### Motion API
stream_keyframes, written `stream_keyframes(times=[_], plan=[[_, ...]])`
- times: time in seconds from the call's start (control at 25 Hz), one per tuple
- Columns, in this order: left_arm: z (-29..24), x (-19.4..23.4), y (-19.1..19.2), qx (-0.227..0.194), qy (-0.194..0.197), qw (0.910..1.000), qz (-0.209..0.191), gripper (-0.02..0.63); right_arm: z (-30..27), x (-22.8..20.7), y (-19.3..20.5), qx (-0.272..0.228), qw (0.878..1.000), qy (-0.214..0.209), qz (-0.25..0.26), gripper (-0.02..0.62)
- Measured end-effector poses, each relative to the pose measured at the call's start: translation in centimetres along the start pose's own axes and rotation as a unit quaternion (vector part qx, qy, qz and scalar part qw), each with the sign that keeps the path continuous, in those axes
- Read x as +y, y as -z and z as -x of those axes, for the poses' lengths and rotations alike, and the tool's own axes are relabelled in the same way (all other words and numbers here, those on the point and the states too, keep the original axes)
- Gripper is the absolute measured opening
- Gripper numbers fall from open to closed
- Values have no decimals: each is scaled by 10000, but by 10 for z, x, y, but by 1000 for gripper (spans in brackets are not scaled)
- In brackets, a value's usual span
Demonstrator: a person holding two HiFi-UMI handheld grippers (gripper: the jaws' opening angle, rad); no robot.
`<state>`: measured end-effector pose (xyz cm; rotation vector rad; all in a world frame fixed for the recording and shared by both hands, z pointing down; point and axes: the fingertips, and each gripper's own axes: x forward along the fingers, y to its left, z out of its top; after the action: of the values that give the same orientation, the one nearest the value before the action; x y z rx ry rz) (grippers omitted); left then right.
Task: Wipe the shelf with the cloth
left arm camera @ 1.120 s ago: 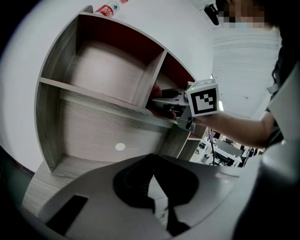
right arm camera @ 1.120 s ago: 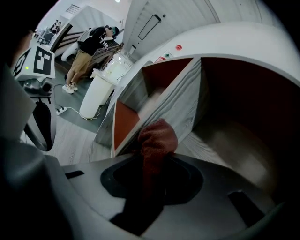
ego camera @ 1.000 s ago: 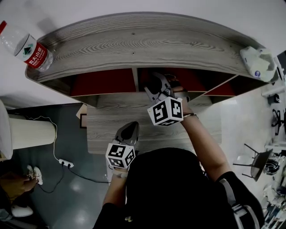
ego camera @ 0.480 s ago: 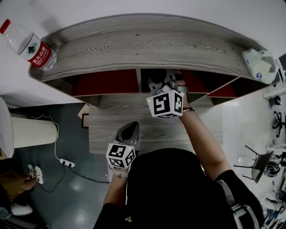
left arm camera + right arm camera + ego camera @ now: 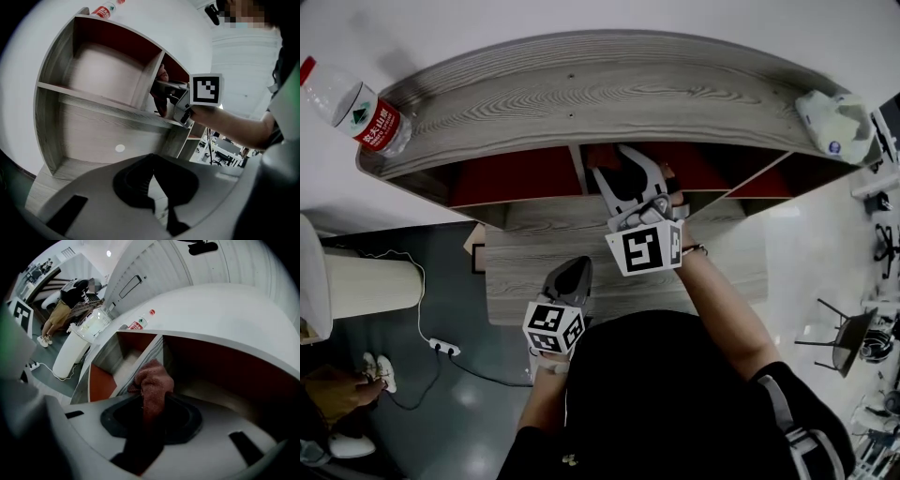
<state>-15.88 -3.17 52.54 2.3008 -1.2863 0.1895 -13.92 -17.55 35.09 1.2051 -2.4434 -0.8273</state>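
At the mouth of an upper compartment (image 5: 220, 394), the rust-red terry cloth (image 5: 152, 383) hung clamped in my right gripper (image 5: 625, 178). Its free end pointed inward, with the grey wood-grain shelf (image 5: 609, 94) board just ahead and below. My left gripper (image 5: 570, 274) sat closed, empty, well back.

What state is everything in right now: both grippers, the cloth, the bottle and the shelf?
cloth: bunched, pinched in the right gripper.
right gripper: shut on the cloth, raised to the upper compartments.
left gripper: shut, holding nothing.
water bottle: capped, on top of the shelf, at its left end.
shelf: open-fronted, against the wall.
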Motion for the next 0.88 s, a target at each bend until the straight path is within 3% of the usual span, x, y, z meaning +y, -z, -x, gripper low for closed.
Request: stream_keyframes(times=[0.16, 0.24, 0.28, 0.4, 0.56, 0.76, 0.88], plan=[[-1, -6, 2, 67, 47, 10000, -49, 6, 16, -8, 10, 1, 9985, 123, -533, 114], [-2, -10, 4, 109, 64, 9999, -73, 6, 26, -21, 20, -81, 9900, 247, -1389, 114], [-3, -12, 5, 130, 73, 9999, -84, 6, 32, -28, 27, -98, 9800, 308, -1965, 114], [-7, -21, 6, 194, 121, 9996, -133, 6, 52, -53, 50, -130, 9376, 513, -3436, 114], [-16, -38, 9, 260, 194, 9993, -188, 6, 79, -81, 75, -326, 8708, 740, -4849, 114], [-25, -65, 13, 354, 224, 9989, -192, 6, 110, -96, 114, -438, 7880, 942, -6069, 114], [-31, -81, 16, 405, 218, 9987, -198, 6, 123, -98, 137, -462, 7249, 979, -6803, 114]])
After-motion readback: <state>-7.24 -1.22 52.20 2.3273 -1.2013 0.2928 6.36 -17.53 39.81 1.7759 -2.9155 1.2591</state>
